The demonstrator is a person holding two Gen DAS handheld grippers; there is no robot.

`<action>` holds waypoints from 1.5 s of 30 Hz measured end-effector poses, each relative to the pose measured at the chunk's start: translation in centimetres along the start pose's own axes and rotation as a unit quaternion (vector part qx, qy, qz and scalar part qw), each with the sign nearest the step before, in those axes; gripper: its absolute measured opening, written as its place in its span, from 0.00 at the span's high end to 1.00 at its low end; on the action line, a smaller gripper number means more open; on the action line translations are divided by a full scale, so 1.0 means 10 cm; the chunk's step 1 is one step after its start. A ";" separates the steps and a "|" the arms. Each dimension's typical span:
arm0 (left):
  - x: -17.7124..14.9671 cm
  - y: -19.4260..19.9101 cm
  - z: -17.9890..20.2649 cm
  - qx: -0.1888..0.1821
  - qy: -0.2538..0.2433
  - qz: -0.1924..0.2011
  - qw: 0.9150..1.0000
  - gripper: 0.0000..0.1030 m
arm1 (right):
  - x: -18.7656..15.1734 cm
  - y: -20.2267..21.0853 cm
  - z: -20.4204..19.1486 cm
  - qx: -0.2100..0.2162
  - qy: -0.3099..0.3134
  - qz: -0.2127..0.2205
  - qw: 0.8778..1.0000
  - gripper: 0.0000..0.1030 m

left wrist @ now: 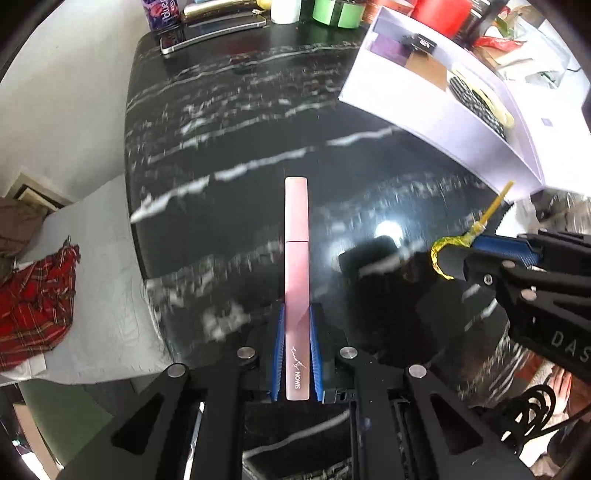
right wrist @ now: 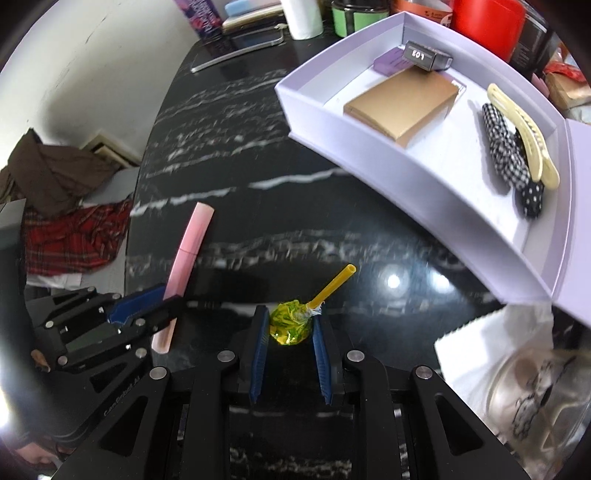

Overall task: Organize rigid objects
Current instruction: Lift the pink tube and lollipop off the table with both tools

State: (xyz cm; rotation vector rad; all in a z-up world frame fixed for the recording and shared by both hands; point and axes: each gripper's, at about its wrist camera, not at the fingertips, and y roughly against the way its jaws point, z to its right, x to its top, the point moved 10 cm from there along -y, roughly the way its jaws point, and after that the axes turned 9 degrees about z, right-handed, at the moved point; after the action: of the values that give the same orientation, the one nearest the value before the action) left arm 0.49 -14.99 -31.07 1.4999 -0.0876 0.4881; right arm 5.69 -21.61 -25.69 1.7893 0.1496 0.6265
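Observation:
My left gripper [left wrist: 296, 314] is shut on a long pink cosmetic tube [left wrist: 296, 258], which sticks out forward over the black marble table [left wrist: 240, 122]. In the right wrist view the same pink tube [right wrist: 192, 240] shows in the left gripper [right wrist: 173, 302] at lower left. My right gripper [right wrist: 290, 314] is shut on a lollipop [right wrist: 290, 323] with a yellow-green wrapper and a yellow stick pointing up right. From the left wrist view the lollipop [left wrist: 450, 243] appears at the right, held by the right gripper [left wrist: 454, 254]. The lilac open box [right wrist: 369, 155] lies ahead at upper right.
The box holds a brown card box [right wrist: 402, 101], a small dark box [right wrist: 424, 55], a purple item, a cream hair claw [right wrist: 524, 129] and checked hair clips. Cups, jars and a phone [left wrist: 210, 31] line the far table edge. Red plaid cloth [left wrist: 33, 306] lies left, off the table.

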 end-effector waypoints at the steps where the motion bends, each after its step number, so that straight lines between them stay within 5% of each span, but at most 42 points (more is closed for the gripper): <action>1: -0.03 0.01 0.00 0.000 0.001 -0.001 1.000 0.87 | -0.03 0.00 -0.02 0.001 0.002 -0.002 1.000 0.77; 9: -0.23 0.04 -0.02 -0.003 -0.003 -0.006 1.000 0.87 | -0.26 -0.01 -0.12 0.009 0.016 -0.020 1.000 0.77; 45: -0.02 0.04 0.20 0.017 -0.039 0.030 0.999 0.87 | -0.36 -0.23 -0.29 0.000 0.055 -0.035 0.998 0.74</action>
State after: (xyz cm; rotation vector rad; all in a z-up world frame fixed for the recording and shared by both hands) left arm 0.64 -16.97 -30.56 1.5541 -0.1872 0.4810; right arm 1.77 -19.89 -28.54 1.7434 0.2859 0.6745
